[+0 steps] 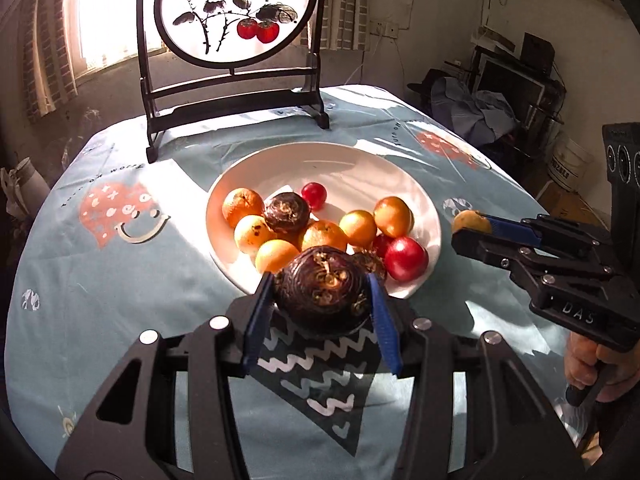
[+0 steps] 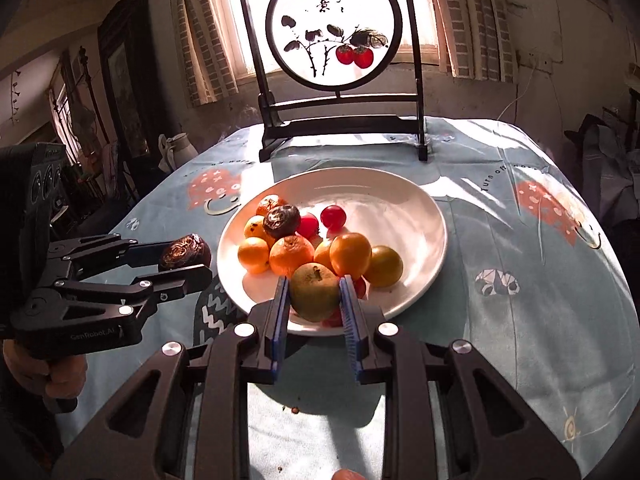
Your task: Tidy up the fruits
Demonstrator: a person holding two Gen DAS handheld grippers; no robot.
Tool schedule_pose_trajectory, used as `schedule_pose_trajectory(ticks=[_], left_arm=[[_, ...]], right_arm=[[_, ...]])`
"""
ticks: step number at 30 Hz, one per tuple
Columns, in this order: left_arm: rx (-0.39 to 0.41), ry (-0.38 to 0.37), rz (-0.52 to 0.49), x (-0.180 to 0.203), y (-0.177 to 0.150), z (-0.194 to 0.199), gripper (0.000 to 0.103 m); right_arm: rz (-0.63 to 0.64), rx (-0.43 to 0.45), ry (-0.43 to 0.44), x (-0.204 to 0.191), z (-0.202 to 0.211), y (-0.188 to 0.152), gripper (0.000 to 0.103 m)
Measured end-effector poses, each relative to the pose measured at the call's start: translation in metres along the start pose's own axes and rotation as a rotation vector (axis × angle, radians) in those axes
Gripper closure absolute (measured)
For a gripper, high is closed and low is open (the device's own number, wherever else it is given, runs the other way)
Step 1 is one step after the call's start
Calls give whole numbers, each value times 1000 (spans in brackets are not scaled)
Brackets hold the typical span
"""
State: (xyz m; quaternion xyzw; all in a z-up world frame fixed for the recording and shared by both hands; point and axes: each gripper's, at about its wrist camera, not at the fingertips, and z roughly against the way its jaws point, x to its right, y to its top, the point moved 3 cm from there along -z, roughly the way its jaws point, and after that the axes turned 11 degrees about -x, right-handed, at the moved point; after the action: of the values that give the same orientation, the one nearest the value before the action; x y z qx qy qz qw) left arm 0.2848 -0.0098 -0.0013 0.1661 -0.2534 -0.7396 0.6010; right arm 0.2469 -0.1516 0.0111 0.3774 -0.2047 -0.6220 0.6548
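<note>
A white plate (image 1: 280,164) (image 2: 400,208) in the table's middle holds several oranges (image 1: 242,206) (image 2: 291,255), red fruits (image 1: 406,258) (image 2: 333,216) and a dark brown chestnut-like fruit (image 1: 287,211) (image 2: 281,221). My left gripper (image 1: 322,300) (image 2: 186,258) is shut on a big dark brown fruit (image 1: 322,294) (image 2: 184,254), held at the plate's near left rim. My right gripper (image 2: 314,298) (image 1: 472,228) is shut on a greenish-yellow fruit (image 2: 314,290) (image 1: 470,221), held over the plate's near right edge.
A black-framed round painted screen (image 1: 232,12) (image 2: 334,36) stands at the table's far edge. The table has a light blue patterned cloth (image 1: 120,280) (image 2: 520,280). A white jug (image 2: 176,148) sits beyond the left side. Clutter and a bucket (image 1: 568,164) lie to the right.
</note>
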Motion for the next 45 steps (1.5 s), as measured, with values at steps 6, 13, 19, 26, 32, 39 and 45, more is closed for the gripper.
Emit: schedule_pose_trajectory(ticks=[6, 13, 19, 26, 32, 39, 45], left_arm=[[26, 64, 51, -12, 45, -20, 55], [4, 130, 81, -28, 68, -56, 55], [-6, 147, 112, -36, 76, -70, 49], [83, 274, 61, -27, 70, -26, 6], [108, 210, 55, -19, 33, 19, 2], [79, 195, 96, -19, -36, 27, 2], [40, 207, 145, -28, -73, 17, 2]], right_arm=[[-63, 56, -12, 20, -23, 42, 78], [-59, 23, -28, 28, -53, 55, 78], [-38, -5, -27, 32, -69, 60, 69], [-25, 19, -8, 24, -41, 58, 16], [48, 13, 37, 5, -5, 29, 1], [90, -64, 2, 10, -2, -47, 1], [55, -55, 24, 14, 7, -67, 1]])
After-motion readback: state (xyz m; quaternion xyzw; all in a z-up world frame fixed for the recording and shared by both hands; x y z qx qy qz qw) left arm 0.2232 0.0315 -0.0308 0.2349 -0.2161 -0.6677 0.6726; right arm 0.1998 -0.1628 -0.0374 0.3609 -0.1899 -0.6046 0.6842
